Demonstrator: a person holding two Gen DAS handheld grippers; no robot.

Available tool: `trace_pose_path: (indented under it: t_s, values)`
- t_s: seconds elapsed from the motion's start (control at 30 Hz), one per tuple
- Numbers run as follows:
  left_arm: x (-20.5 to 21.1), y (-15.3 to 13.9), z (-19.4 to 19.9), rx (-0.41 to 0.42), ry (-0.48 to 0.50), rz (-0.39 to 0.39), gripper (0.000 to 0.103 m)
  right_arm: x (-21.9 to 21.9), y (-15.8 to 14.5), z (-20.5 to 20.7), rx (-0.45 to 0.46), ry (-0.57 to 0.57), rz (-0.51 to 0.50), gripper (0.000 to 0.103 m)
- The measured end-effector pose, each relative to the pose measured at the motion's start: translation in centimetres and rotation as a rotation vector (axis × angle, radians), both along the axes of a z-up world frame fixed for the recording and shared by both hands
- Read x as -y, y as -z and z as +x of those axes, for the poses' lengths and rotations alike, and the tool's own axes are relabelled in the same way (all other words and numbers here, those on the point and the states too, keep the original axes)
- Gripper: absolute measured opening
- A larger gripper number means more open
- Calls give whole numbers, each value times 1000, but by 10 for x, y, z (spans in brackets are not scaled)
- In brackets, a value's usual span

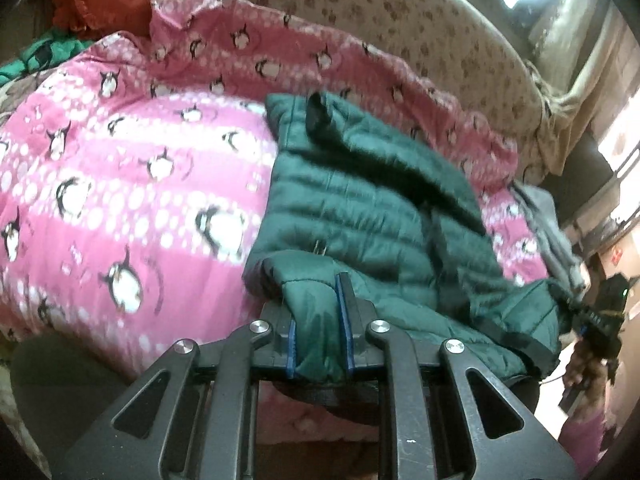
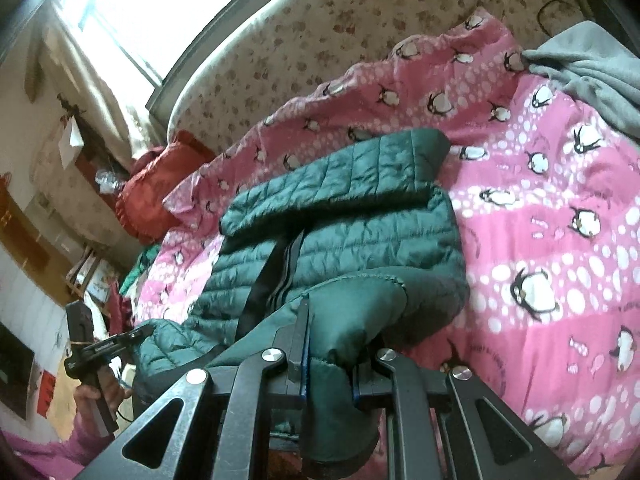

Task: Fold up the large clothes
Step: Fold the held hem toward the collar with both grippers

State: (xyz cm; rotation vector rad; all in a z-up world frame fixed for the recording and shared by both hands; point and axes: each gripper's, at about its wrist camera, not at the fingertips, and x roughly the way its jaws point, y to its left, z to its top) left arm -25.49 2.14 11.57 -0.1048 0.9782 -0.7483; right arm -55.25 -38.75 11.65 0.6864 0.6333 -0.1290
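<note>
A dark green quilted jacket (image 1: 360, 208) lies on a pink penguin-print blanket, one sleeve folded across its top. My left gripper (image 1: 318, 280) is shut on the jacket's near bottom corner, fabric bunched between its blue-padded fingers. In the right wrist view the jacket (image 2: 352, 216) lies with its zipper running toward me, and my right gripper (image 2: 332, 312) is shut on the other bottom corner. Each gripper shows in the other's view: the right one (image 1: 596, 320) at the far right, the left one (image 2: 108, 348) at the lower left, both gripping the hem.
The pink blanket (image 1: 120, 184) covers a bed with a floral mattress (image 1: 384, 12) behind. A red cushion (image 2: 156, 196) and green cloth (image 1: 44, 56) lie at one end, a grey garment (image 2: 592, 72) at the other. A bright window (image 2: 160, 4) is beyond the bed.
</note>
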Motion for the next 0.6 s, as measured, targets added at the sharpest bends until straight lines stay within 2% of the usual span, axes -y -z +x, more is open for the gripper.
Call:
trace_pose_path:
  t_s: [0.17,0.33,0.6]
  values:
    - [15,-14,20,30,-27,-28,16,11,-8,19,-4,37,-18,13]
    - [28,-19,50,-11,-70,-66,16,25,-15,39,2,78,-26,13]
    - [59,-29,74,38,-92,-30,16,45,-19,71,-21,95,-56,13]
